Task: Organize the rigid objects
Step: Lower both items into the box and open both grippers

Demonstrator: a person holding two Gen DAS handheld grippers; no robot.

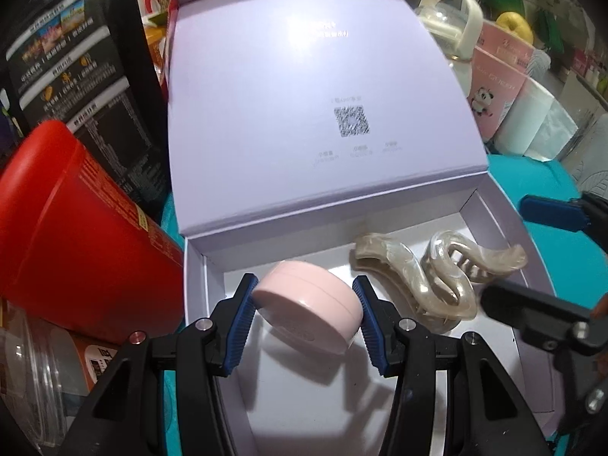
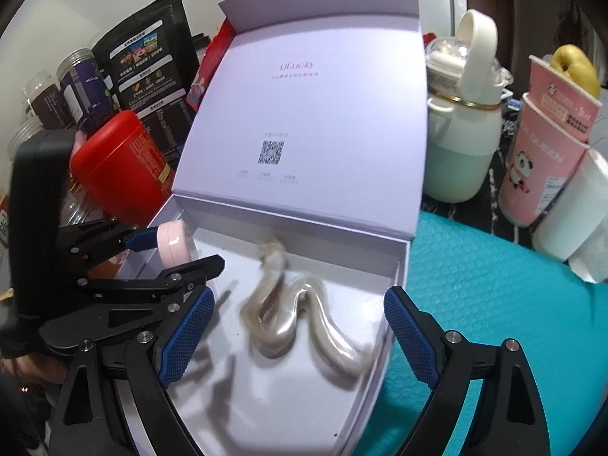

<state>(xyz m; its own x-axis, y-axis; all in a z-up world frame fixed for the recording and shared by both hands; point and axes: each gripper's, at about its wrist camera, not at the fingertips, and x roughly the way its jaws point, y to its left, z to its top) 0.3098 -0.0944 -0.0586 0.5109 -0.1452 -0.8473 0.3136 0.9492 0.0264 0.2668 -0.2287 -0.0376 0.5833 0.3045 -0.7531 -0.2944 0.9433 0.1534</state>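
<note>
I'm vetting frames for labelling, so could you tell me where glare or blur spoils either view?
Left wrist view: glare whitens the printing on the open box lid; the hair claw clip is sharp. Right wrist view: the lid printing reads clearly, but the clip is smeared. Both views bend at the edges.

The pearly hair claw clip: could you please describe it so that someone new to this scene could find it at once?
Find the open lilac gift box with its lid standing up, on the teal mat. Inside its white tray lies the hair claw clip, right of the pink round jar. It alone is wavy, pearly beige and toothed.
</note>
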